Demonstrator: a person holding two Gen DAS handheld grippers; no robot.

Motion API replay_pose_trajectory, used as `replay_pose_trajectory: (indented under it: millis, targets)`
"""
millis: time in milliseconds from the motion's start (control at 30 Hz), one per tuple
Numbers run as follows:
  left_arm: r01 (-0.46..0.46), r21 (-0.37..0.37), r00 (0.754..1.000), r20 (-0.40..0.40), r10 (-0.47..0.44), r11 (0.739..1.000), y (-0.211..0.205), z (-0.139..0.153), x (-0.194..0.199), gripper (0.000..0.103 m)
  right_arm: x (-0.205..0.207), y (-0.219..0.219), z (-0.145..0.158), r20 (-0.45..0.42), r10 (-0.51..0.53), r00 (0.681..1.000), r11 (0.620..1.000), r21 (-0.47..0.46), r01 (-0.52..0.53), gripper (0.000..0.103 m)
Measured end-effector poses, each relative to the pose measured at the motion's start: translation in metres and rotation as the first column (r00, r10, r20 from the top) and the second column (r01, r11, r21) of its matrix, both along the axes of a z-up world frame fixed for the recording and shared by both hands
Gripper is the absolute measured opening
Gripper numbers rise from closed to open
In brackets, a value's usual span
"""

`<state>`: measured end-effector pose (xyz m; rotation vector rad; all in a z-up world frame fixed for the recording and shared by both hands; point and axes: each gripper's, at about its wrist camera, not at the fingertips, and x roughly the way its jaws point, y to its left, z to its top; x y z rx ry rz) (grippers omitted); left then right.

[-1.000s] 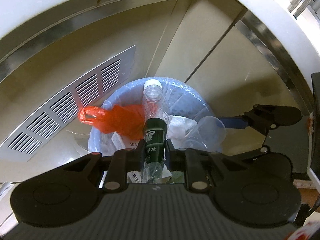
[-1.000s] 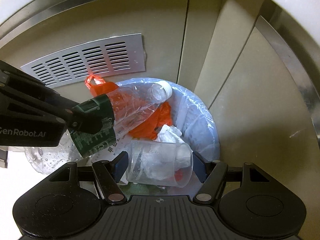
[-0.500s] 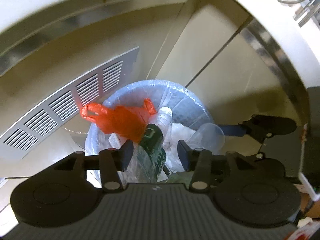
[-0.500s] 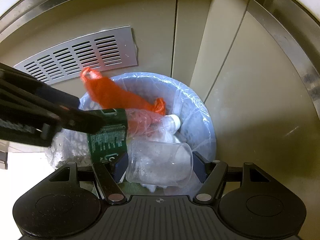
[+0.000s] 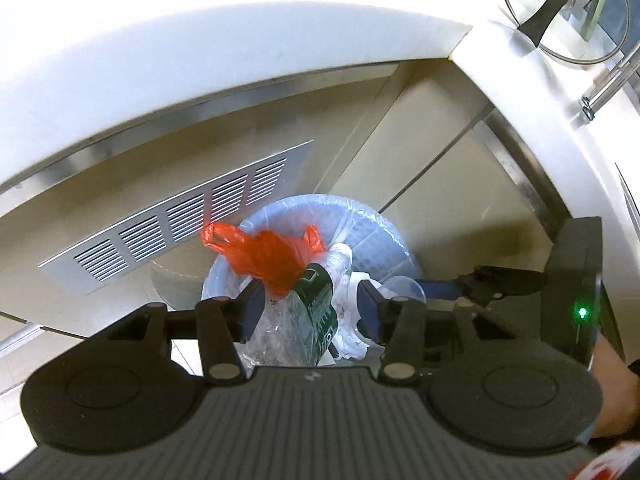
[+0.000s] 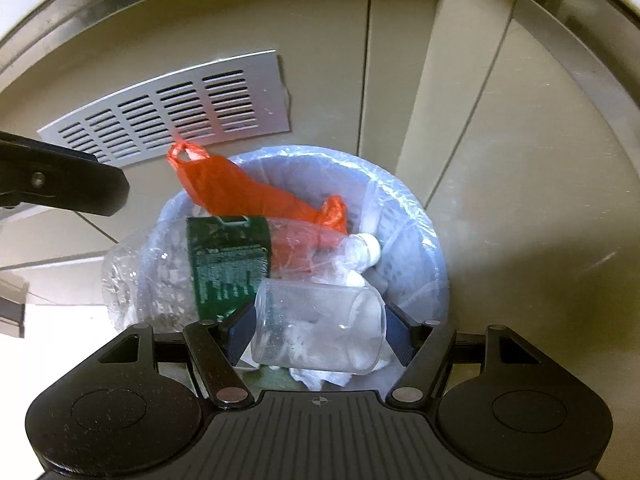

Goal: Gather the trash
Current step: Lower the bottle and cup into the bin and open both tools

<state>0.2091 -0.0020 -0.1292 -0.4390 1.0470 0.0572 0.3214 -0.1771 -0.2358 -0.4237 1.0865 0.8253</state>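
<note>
- The left tool (image 5: 310, 306) hangs over the bin with its jaws apart and nothing pressed between the pads; the bottle (image 5: 316, 308) lies below the gap, free of both pads.
- The right tool (image 6: 318, 330) is clenched on a clear cup (image 6: 320, 330) lying on its side, one pad at each end, with crumpled white tissue (image 6: 320, 374) seen through and below it.
- The bottle lies across the top of the bin (image 6: 404, 216), its white cap pointing to the right in the right wrist view, its green label in the middle and its clear base hanging over the bin's left rim.
- An orange bag (image 6: 240, 192) lies under the bottle's neck, with one handle loop sticking out over the far rim.
- The bin is lined with a pale blue bag and stands on the floor in a corner of beige cabinet fronts.
- A metal vent grille (image 5: 180, 220) is set in the panel behind the bin.
- A white table (image 5: 200, 48) runs above; on it at the far right lies a glass lid (image 5: 560, 12) with a black knob.
</note>
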Motion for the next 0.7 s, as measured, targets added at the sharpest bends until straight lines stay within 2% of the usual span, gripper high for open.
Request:
replay_pose_trajectory:
  millis: [233, 400, 700]
  targets:
    - [-0.031, -0.005, 0.999, 0.026, 0.031, 0.999, 0.003, 0.006, -0.013, 0.051, -0.004, -0.009, 0.003, 0.003, -0.011, 1.000, 1.000, 0.009, 0.011, 0.075]
    - [-0.037, 0.013, 0.999, 0.033, 0.037, 0.999, -0.001, 0.012, -0.022, 0.053, -0.008, -0.018, 0.008, 0.008, -0.012, 1.000, 1.000, -0.001, 0.012, 0.076]
    - [-0.108, 0.073, 0.993, 0.062, 0.104, 0.991, -0.006, 0.031, -0.048, 0.082, -0.032, -0.036, 0.024, 0.000, -0.010, 1.000, 1.000, -0.002, 0.010, 0.076]
